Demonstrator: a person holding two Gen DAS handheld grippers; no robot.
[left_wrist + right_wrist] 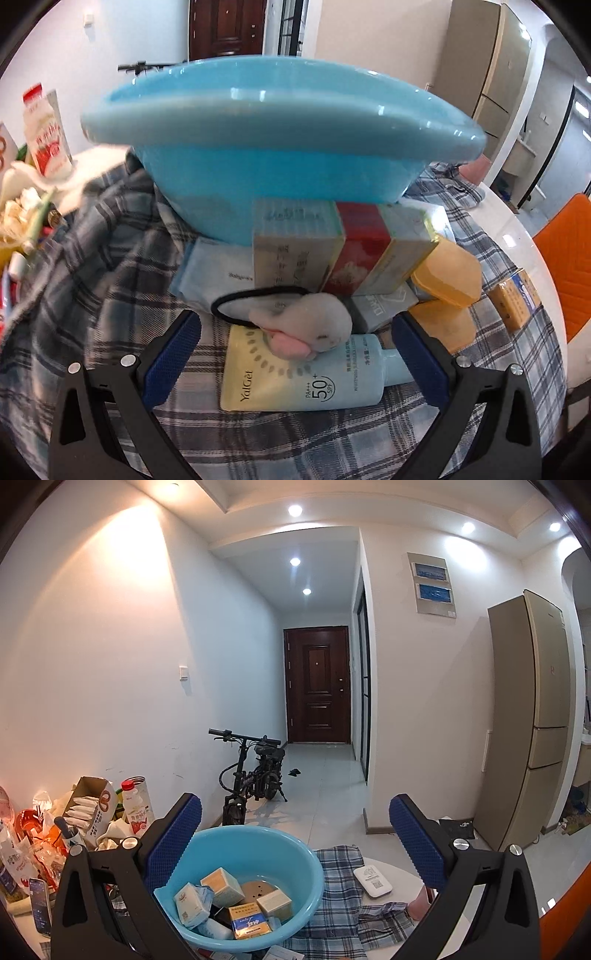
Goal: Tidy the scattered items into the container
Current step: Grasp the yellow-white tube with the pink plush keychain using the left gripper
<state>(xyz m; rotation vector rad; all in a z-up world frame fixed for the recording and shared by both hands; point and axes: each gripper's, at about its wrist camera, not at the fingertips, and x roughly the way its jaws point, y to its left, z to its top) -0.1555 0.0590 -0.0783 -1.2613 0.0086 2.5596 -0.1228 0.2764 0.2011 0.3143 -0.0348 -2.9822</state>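
Abt half done, I'd say: blue basin (255, 882) holds several boxes, but sunscreen tube (314, 380), plush hair tie (306, 325) & more boxes (332, 251) lie just in front of it on plaid cloth (110, 258); left gripper (295, 354) spread round the tube, right gripper (295, 834) spread, empty; hallway w/ door (317, 683) beyond basin.

On the sunscreen tube (303, 380), lying flat, "YalGet" runs along the yellow part, with "PA+++", "50+" and "SPF" in dark print next to it. Small lines on its blue part are too fine to read. The pale blue pack (214, 273) behind it carries a tiny word, "Babycare" by the look of it. Print on the boxes (332, 251) is blurred. In the right wrist view, a white device (373, 882) shows a QR code; the milk bottle's (138, 812) label can't be made out.
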